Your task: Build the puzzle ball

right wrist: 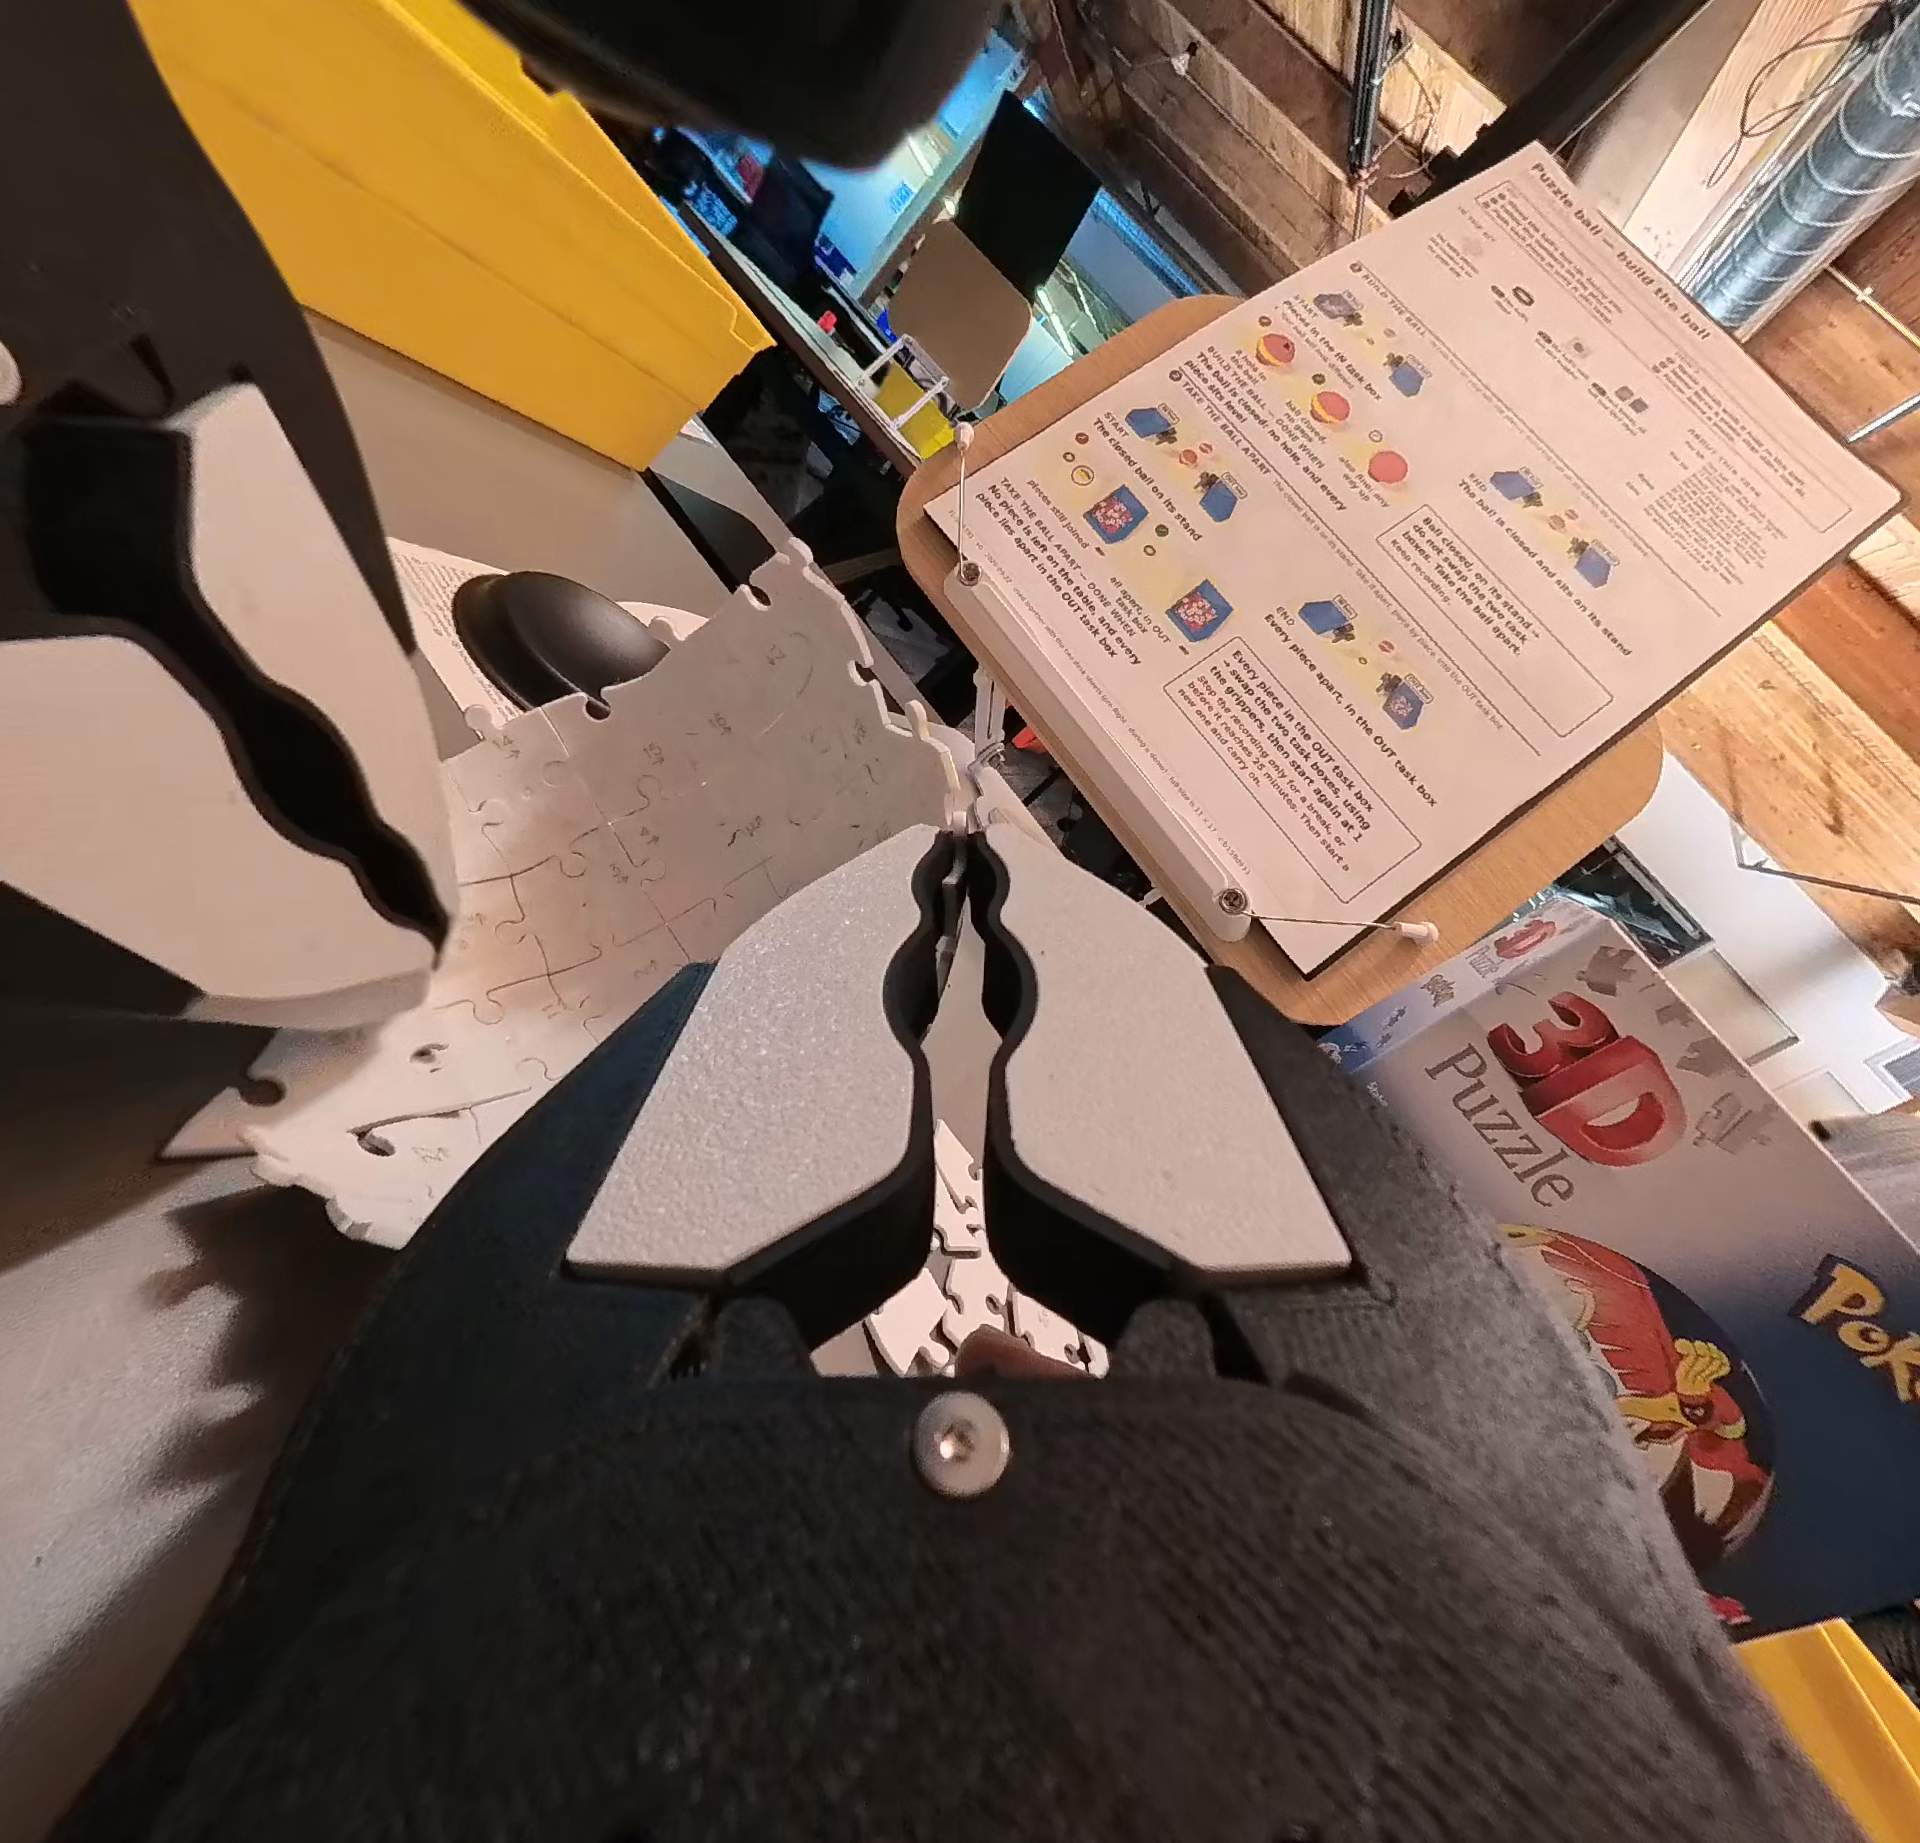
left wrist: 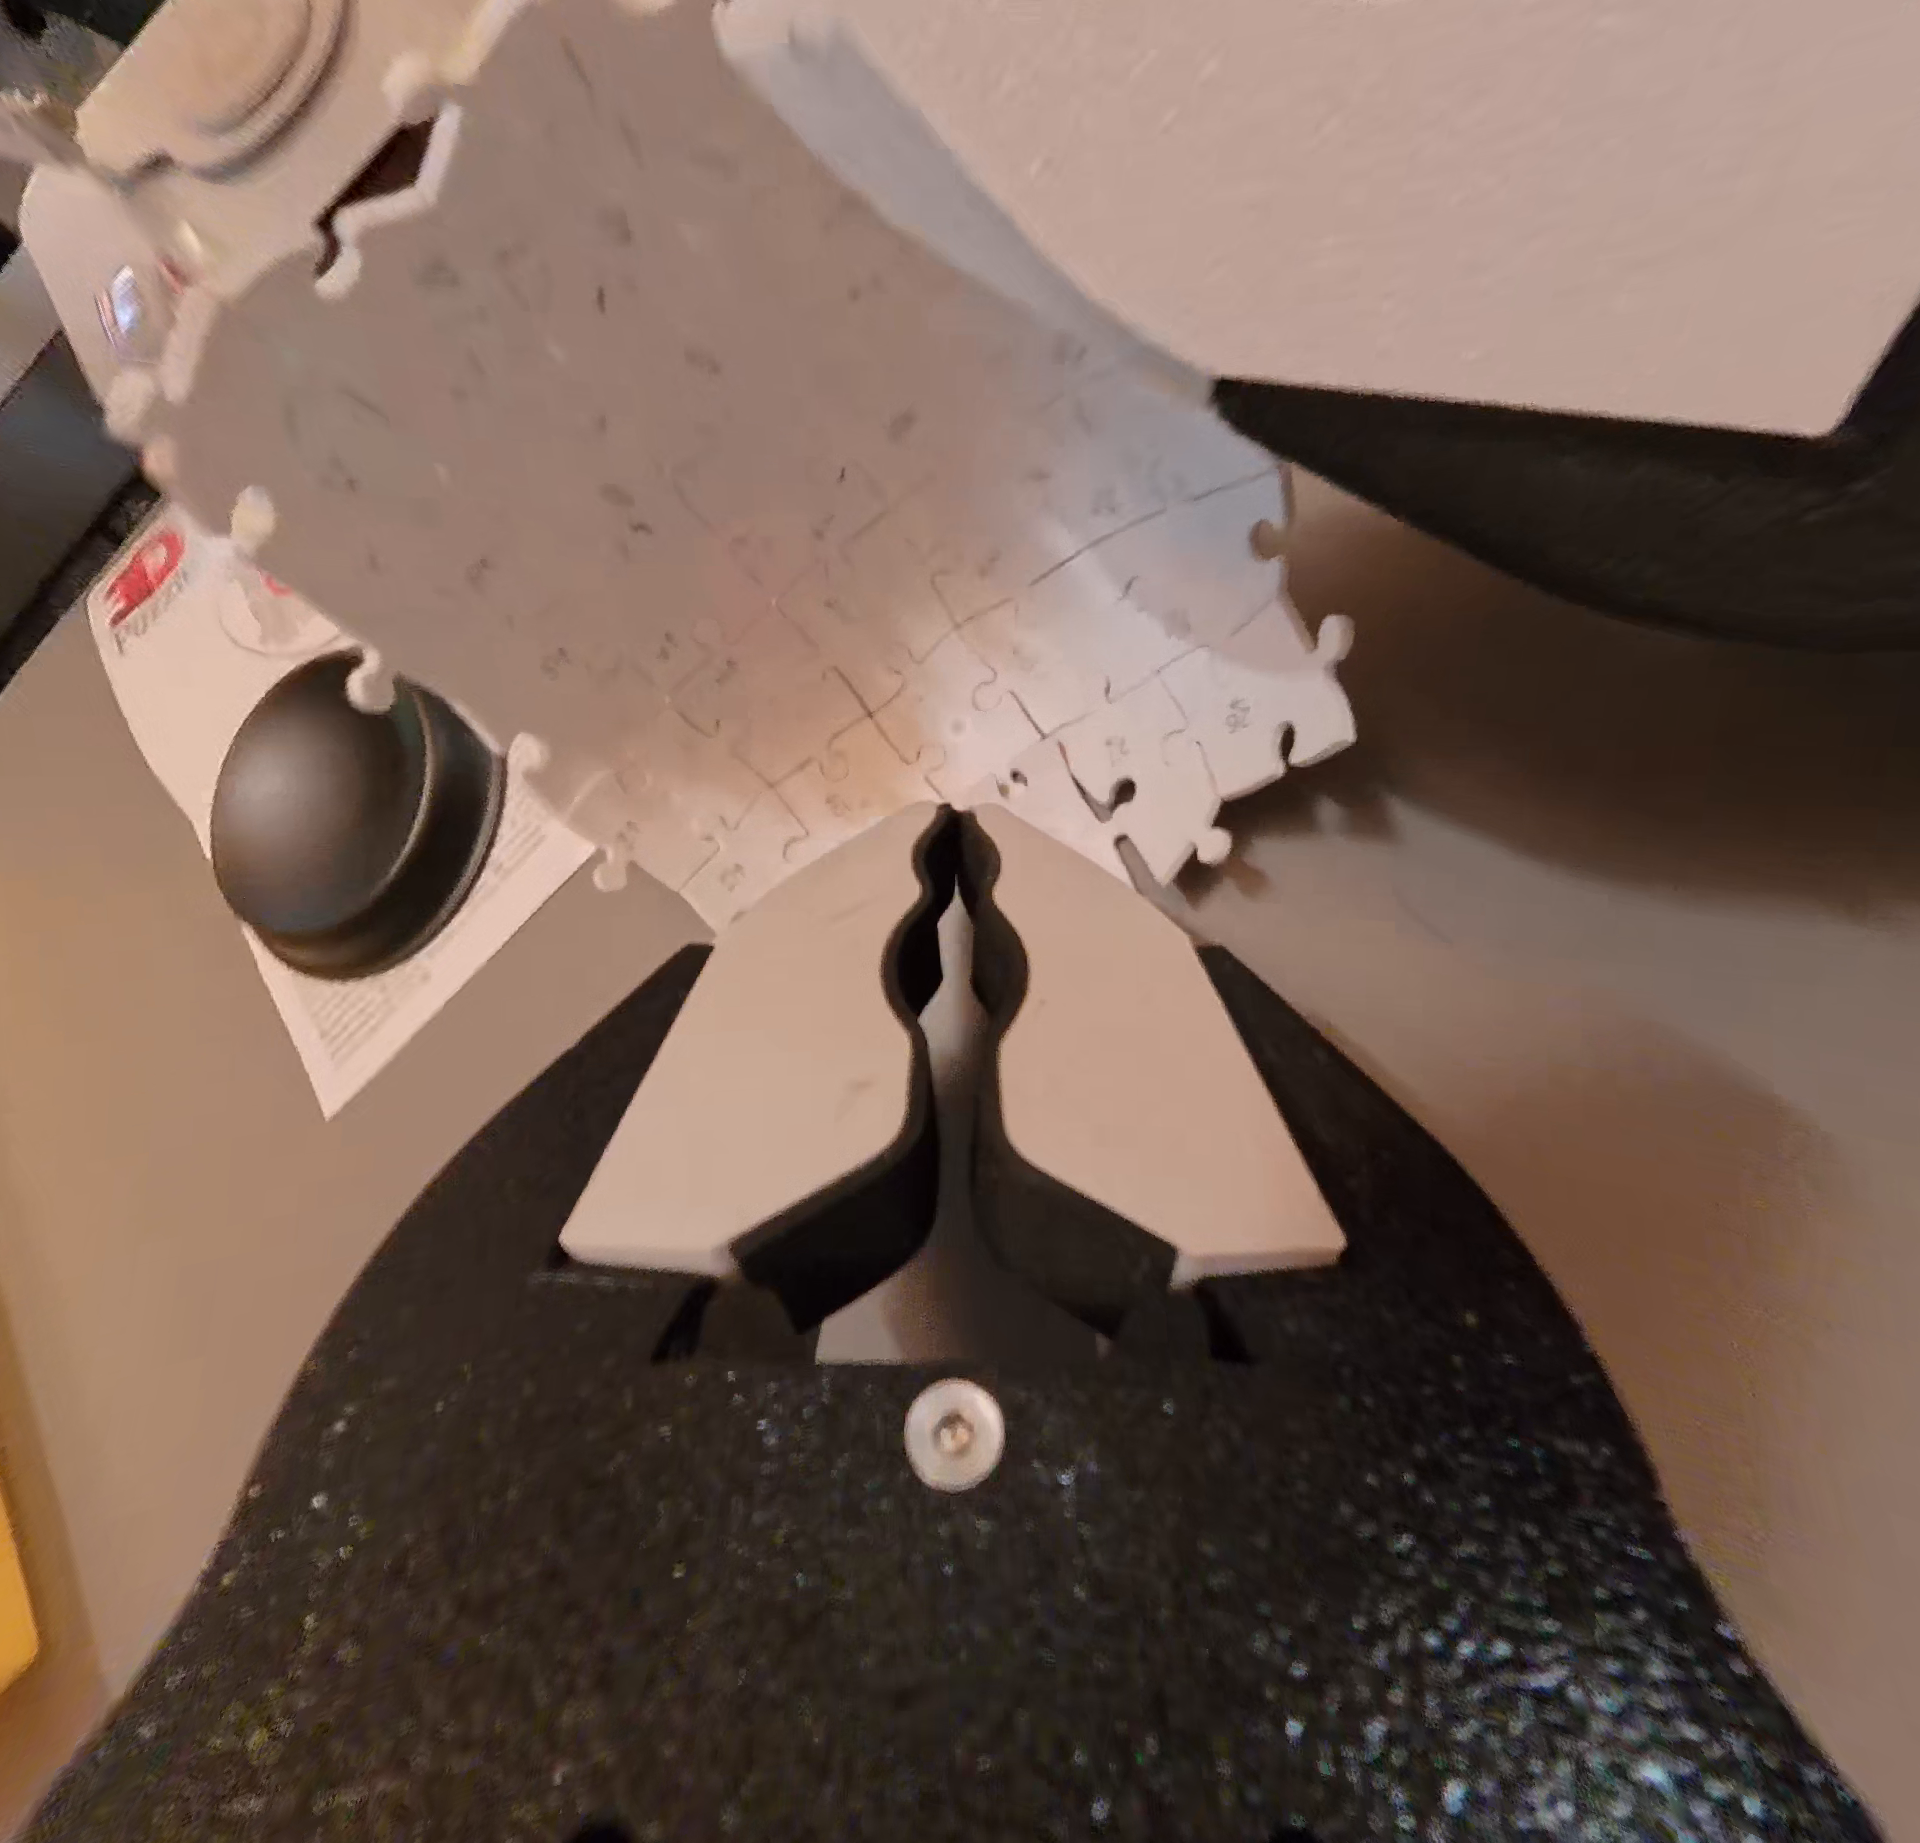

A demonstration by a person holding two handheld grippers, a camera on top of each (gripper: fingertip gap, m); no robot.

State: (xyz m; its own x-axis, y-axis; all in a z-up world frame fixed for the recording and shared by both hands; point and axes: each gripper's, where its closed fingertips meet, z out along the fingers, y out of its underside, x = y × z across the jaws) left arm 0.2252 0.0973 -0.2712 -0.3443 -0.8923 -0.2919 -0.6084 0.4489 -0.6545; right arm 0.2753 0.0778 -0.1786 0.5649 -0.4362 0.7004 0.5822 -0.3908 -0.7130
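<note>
A curved section of joined puzzle pieces (left wrist: 727, 505), white inner side toward me, is held in the air between both grippers. My left gripper (left wrist: 951, 829) is shut on its lower edge. My right gripper (right wrist: 961, 835) is shut on another edge of the same section (right wrist: 675, 806), seen edge-on at the fingertips. The right gripper's grey finger (left wrist: 1351, 183) fills the top of the left wrist view. The left gripper's finger (right wrist: 208, 713) shows at the left of the right wrist view. The black dome stand (left wrist: 343, 817) sits on a paper sheet (left wrist: 343, 1024) below the section.
An instruction board (right wrist: 1403, 546) leans at the right. The puzzle box (right wrist: 1662, 1222) lies below it. A yellow bin (right wrist: 416, 183) stands behind the left gripper. Loose white pieces (right wrist: 966, 1263) lie under my right gripper. The stand also shows in the right wrist view (right wrist: 561, 630).
</note>
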